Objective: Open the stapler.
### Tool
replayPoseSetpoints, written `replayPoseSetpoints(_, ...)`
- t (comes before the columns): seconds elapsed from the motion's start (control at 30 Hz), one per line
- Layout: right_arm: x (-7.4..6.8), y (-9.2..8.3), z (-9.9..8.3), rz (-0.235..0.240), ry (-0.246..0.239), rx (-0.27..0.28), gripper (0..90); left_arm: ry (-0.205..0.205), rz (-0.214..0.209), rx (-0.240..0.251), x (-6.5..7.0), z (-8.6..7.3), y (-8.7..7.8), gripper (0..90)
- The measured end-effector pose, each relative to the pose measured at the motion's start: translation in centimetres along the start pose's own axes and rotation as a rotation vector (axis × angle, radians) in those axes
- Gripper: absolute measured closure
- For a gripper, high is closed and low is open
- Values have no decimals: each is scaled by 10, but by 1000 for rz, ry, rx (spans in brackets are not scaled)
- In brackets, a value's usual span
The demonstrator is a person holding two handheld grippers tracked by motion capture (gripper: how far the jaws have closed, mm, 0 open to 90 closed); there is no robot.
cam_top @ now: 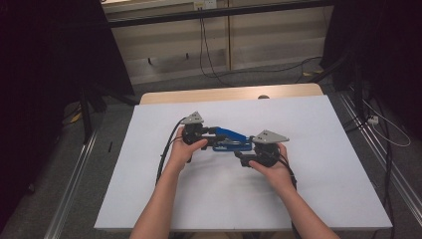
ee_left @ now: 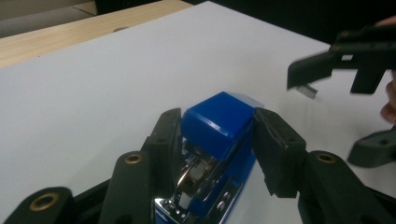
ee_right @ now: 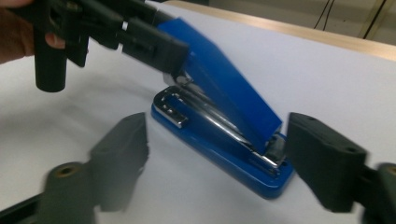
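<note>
A blue stapler (cam_top: pixel 230 139) lies in the middle of the white table top (cam_top: pixel 323 124). Its blue top cover (ee_left: pixel 219 119) is tilted up off the chrome magazine (ee_right: pixel 210 119) and blue base (ee_right: pixel 224 154). My left gripper (ee_left: pixel 217 126) is shut on the cover's front end, one pad on each side. In the right gripper view the left gripper (ee_right: pixel 154 44) comes in from the upper left. My right gripper (ee_right: pixel 217 128) is open, its jaws standing on either side of the stapler's hinged end without touching it. A small grey metal piece (ee_left: pixel 308 89) shows by the right gripper's (ee_left: pixel 336 112) upper jaw.
The white top sits on a wooden table whose far edge (cam_top: pixel 229 93) shows. Cables (cam_top: pixel 209 59) run over the floor behind it, and metal rails (cam_top: pixel 370 149) flank the table. Dark curtains hang at both sides.
</note>
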State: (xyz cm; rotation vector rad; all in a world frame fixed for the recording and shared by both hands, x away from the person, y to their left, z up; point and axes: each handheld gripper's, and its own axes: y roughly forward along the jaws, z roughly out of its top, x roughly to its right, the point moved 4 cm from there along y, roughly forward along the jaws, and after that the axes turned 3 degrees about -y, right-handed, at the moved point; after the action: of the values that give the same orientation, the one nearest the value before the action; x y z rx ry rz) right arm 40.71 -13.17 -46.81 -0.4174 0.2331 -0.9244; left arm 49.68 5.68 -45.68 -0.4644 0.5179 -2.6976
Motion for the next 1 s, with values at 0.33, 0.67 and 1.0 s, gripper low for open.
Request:
replayPoseSetpoints(0.33, -7, 20, 3, 31, 5, -29, 803, -1, -8, 31, 8, 11, -1, 580)
replayPoseSetpoints(0.67, -16, 40, 9, 42, 57, -33, 900, -3, 7, 26, 9, 13, -1, 580)
replayPoseSetpoints(1.0, -17, 54, 18, 24, 116, -2, 900, -5, 15, 25, 10, 14, -1, 581)
